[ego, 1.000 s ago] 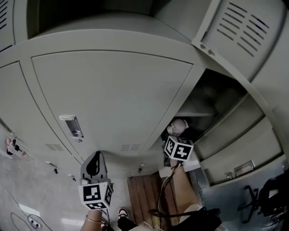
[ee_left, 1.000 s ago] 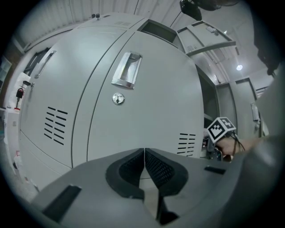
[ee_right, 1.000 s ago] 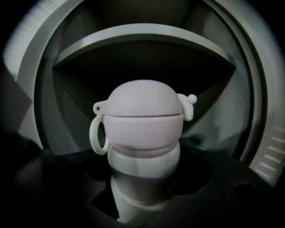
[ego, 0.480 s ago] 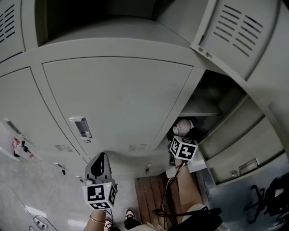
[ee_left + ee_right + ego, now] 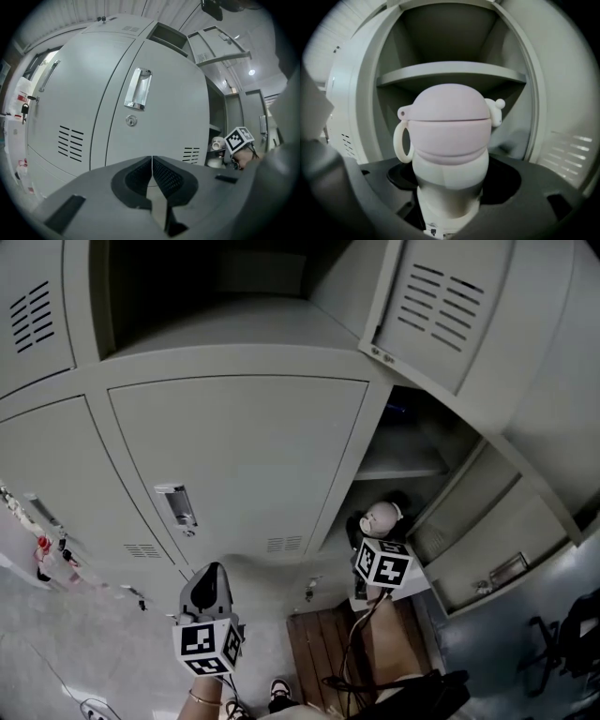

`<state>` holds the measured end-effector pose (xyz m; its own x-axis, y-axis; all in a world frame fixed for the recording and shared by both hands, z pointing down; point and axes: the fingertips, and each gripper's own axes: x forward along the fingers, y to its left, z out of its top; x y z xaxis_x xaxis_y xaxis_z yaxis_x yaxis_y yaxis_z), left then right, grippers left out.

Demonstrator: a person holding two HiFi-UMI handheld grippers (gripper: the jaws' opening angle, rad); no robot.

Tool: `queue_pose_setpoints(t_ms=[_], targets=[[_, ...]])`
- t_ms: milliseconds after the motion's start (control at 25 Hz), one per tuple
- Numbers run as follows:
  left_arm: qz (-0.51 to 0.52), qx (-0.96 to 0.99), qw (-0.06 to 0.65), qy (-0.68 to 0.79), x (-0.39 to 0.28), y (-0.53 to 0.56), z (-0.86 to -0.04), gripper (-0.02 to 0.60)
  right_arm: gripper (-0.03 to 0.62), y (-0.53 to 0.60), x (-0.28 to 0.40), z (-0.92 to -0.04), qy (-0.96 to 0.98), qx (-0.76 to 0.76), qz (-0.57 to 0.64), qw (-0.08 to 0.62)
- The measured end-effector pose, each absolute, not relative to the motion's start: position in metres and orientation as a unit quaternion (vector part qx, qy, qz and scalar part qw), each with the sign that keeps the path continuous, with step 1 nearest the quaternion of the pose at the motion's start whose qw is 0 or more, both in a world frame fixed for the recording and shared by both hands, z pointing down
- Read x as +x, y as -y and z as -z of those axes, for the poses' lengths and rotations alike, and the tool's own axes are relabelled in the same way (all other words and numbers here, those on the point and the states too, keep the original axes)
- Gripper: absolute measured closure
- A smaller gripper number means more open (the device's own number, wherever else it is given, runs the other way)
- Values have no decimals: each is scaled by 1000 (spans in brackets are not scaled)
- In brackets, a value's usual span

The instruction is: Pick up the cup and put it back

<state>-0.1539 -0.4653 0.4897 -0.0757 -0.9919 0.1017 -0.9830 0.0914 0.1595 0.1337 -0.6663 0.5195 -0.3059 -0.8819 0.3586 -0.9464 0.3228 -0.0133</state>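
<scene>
We clamp the cup point(image 5: 451, 136) low in our right claw point(image 5: 450, 192), upright for the locker point(image 5: 365, 93); left claw point(image 5: 152, 176) together, idle.

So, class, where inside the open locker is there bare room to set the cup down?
The shelf looks bare from side wall to side wall. Below it, the cup held by the right gripper hides the compartment floor, so no free room can be confirmed there.
</scene>
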Motion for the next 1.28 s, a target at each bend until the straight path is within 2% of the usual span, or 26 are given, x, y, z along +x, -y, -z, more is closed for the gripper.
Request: queue_pose_setpoints(t_ms=[760,1280], targets=[[22,723,66,688,-111,424,-444,571,249,496,103,-469,832,523,-129,133],[20,720,66,691,-136,387,-429,571,249,433,48,-452,862,475,-127,121]])
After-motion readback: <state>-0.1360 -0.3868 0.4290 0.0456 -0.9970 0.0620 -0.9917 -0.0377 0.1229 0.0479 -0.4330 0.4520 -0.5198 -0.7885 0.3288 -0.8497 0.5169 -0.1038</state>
